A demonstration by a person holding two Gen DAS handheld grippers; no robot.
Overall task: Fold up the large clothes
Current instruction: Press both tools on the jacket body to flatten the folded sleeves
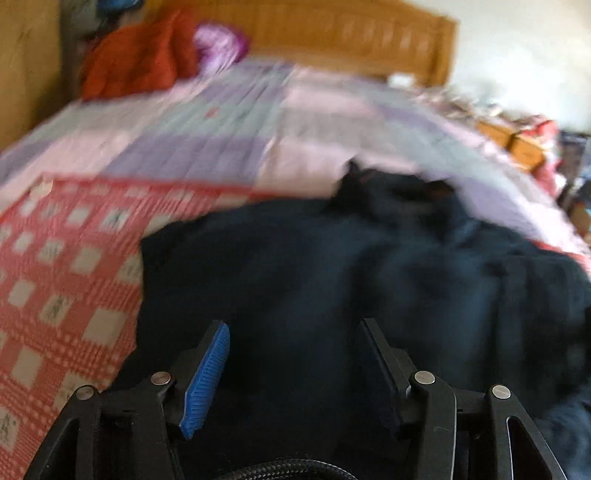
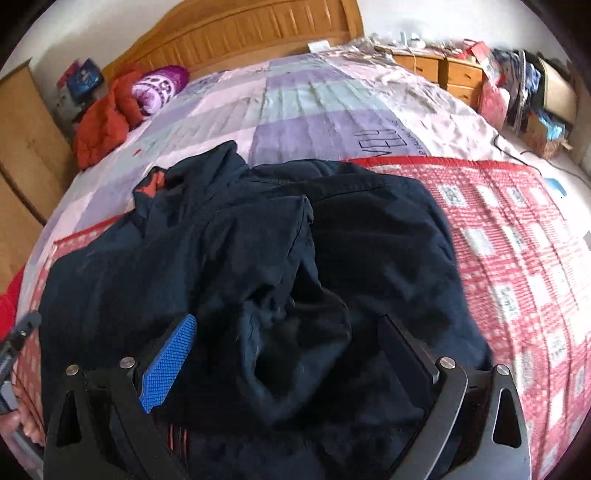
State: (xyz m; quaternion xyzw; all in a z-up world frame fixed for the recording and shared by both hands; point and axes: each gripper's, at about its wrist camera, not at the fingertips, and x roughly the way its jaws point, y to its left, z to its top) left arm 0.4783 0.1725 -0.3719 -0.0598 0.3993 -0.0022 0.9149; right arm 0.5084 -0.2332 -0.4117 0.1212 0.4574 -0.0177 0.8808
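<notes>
Left wrist view is pretty smeared, but closest in you can see the left gripper (image 1: 295, 332) with its two fingers spread apart and nothing pinched between them, just hanging over the dark navy garment (image 1: 369, 280). Right gripper (image 2: 288, 332) is the same deal, fingers wide apart above a bunched-up fold of that garment, and as far as I can see the pads aren't pressing on the cloth. The garment lies in a rumpled heap on the red-and-white checked blanket (image 2: 517, 240), near the foot end of the bed, with its far edge spilling onto the pastel patchwork bedsheet (image 2: 295, 110). Further back, an orange-red jacket (image 2: 107, 118) is crumpled next to a purple fuzzy bundle (image 2: 159, 86), right by the wooden headboard (image 2: 240, 33). Off to the right there are wooden drawers (image 2: 443, 70) with clutter piled around.
</notes>
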